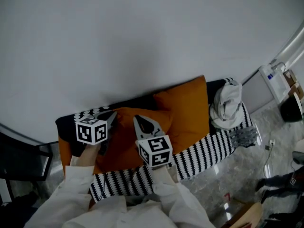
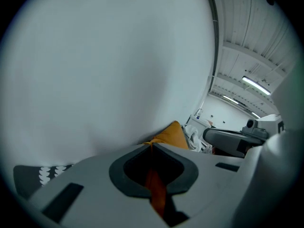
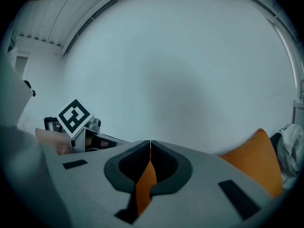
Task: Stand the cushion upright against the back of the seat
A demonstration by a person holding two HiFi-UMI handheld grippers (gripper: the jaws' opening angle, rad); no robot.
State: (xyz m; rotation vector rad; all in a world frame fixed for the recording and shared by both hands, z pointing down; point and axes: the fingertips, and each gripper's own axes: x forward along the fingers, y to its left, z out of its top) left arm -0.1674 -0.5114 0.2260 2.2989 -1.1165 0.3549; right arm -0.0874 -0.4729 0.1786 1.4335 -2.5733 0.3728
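The cushion (image 1: 124, 141) held in the left claw (image 1: 111, 118) and the right claw (image 1: 138, 120) is plain burnt orange. A strip of that orange shows between each claw's dark grey pads. Both claws are pale grey, and the marker cube (image 1: 91, 130) on each carries black squares on white. Just right of the right claw, a second cushion (image 1: 187, 108) is the same unpatterned orange. Below the claws, the seat cover (image 1: 209, 151) runs in narrow black and white stripes. Far right of the right claw, a bundle of cloth (image 1: 227, 103) is white and pale grey. Beyond both claws the wall (image 1: 118, 42) is plain white. Behind them the sleeves (image 1: 61, 194) are white. The floor (image 1: 237, 184) is mottled grey.
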